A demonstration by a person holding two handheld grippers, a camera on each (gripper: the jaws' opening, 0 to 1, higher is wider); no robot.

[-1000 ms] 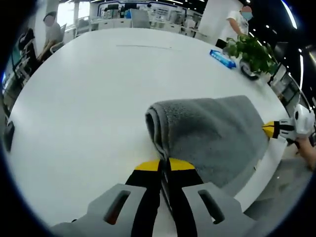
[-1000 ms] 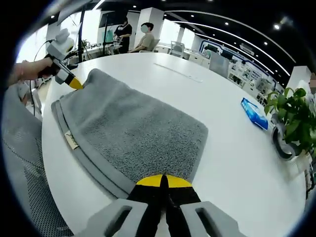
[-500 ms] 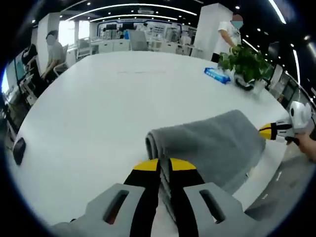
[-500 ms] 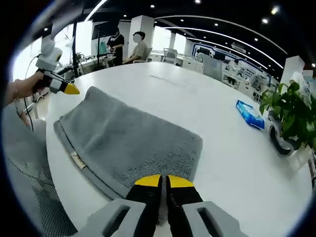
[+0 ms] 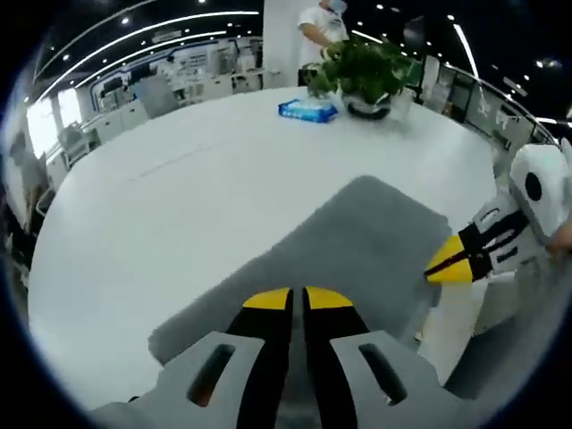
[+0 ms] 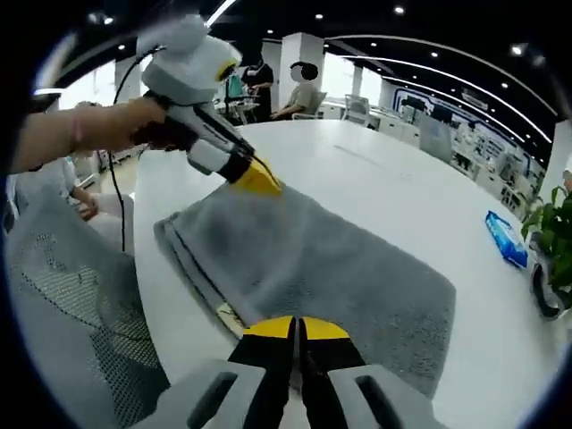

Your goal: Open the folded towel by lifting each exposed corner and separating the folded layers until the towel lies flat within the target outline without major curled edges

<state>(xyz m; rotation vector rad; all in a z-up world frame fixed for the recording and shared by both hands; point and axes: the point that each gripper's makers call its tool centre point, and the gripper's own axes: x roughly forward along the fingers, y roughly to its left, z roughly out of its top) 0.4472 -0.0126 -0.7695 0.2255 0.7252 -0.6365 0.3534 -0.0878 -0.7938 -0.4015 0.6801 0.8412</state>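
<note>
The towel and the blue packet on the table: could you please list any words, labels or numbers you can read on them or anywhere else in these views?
None can be read.
Towel: small tag at its near edge, too small and blurred to read.
Blue packet: pale markings on the wrapper, too blurred to read.
Far wall: bright panels, no legible signs.

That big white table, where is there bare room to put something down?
Most of the table beyond the grey towel is bare, up to the blue packet and potted plant. The near edge is crowded: towel and both grippers.
</note>
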